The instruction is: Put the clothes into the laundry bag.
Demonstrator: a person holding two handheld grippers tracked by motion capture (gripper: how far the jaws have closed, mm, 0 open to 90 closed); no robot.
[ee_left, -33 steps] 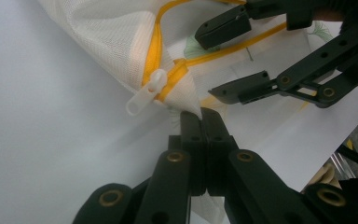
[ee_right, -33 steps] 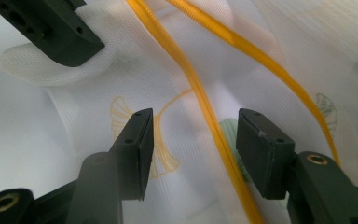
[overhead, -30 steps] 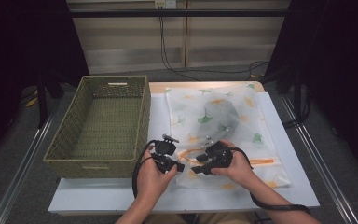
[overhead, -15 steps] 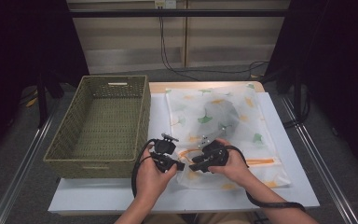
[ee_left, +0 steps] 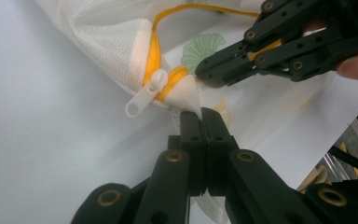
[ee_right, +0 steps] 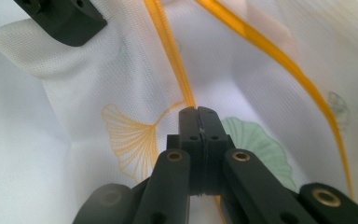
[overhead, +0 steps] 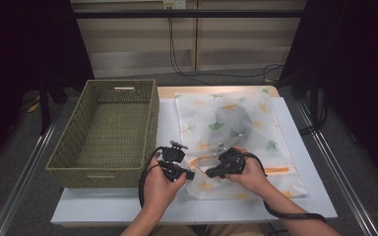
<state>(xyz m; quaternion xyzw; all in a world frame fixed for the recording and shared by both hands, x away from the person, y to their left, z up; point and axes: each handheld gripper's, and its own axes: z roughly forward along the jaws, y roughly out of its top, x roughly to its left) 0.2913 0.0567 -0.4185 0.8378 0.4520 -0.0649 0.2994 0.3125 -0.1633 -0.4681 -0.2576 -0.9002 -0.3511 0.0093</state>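
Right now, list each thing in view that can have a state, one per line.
Mesh bag: lying flat on the table, near corner pinched up.
Zipper: partly open, white pull hanging free.
Wicker basket: empty, upright.
Left tongs: shut on the mesh bag.
Right tongs: shut on the mesh bag by the zipper.

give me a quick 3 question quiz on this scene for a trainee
1. True or false: the left gripper is shut on the mesh bag.
2. What colour is the bag's zipper tape?
A. blue
B. orange
C. black
3. Which side of the bag does the wicker basket stand on, from the person's seat?

Key:
1. true
2. B
3. the left; the right gripper also pinches the bag by the zipper, near the white pull tab.
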